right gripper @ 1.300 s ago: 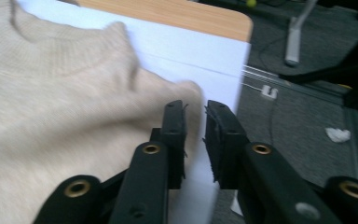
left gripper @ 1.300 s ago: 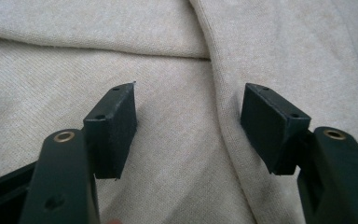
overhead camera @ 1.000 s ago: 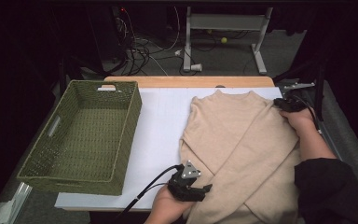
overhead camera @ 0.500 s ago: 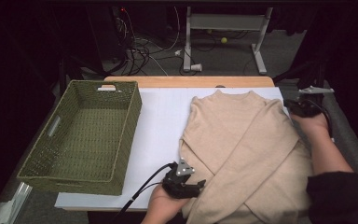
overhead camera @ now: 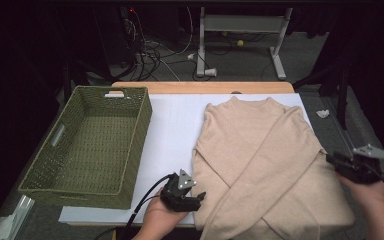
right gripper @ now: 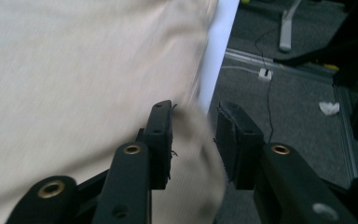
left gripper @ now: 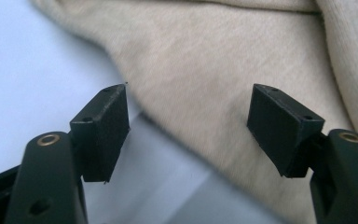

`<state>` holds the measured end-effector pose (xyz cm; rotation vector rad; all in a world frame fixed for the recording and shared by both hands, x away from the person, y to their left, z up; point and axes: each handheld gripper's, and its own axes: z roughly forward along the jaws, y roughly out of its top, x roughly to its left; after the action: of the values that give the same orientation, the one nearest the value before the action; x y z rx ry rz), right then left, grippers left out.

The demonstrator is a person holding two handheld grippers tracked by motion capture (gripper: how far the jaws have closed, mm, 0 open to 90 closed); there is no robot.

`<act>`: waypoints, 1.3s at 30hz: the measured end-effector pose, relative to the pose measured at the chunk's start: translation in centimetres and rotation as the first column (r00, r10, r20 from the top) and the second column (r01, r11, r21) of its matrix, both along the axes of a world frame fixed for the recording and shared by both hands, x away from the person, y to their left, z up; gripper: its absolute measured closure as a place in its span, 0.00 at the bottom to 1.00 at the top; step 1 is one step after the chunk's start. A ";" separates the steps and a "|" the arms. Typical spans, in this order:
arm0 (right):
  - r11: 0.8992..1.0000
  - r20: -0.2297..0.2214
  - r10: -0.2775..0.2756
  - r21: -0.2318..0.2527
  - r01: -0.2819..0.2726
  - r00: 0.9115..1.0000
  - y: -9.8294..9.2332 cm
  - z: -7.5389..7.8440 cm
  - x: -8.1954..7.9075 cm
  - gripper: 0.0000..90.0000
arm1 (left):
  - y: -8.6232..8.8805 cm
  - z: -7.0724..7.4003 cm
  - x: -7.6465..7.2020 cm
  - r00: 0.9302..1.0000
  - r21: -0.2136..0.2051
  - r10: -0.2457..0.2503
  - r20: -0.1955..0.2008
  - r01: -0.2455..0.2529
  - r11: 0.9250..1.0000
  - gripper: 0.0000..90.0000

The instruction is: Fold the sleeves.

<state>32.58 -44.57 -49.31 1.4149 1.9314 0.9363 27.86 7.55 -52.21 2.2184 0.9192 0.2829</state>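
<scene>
While the beige sweater (overhead camera: 265, 165) lies flat on the right half of the white surface (overhead camera: 175, 125), sleeves crossed over its front and collar pointing away from the person, both hands sit at its near corners. The left hand-held gripper (overhead camera: 192, 196) hovers just beside the lower left hem; in the left gripper view its 2 jaws stand wide apart, released, with the knit edge (left gripper: 205, 116) between them but no pad pressing on it. The right hand-held gripper (overhead camera: 337, 162) is at the sweater's right edge, and its jaws have just been opening; in the right gripper view a fold of fabric (right gripper: 193, 154) sits in the gap, and no pad looks to bite it.

This looks a light, soft, floppy knit: it will sag, stretch and drag rather than slide as 1 piece. A pinch on 1 layer alone would likely peel the fold open, so the safer hold seems to be through all layers at the 2 hem corners, lifted together. The green woven basket (overhead camera: 87, 145) stands empty at the left, well apart.
</scene>
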 end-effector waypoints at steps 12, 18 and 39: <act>0.999 -0.017 -0.042 -0.016 0.042 0.999 0.6 -1.5 -8.4 0.62 | -0.2 0.2 -0.9 0.999 -0.007 -0.023 -0.037 0.022 1.000 0.46; 0.999 -0.026 -0.046 -0.009 0.045 0.999 0.7 -2.0 -9.5 0.59 | -0.6 0.2 -1.6 0.996 -0.029 -0.093 -0.010 0.092 0.995 0.91; 0.998 -0.008 -0.055 0.039 0.056 0.998 1.0 -1.6 -11.1 0.48 | 5.3 1.9 -2.2 1.000 -0.144 0.022 0.009 -0.020 0.989 0.92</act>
<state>21.43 -43.55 -50.92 1.4883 1.8788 0.9488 25.62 12.88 -50.34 2.0741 0.9283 0.2299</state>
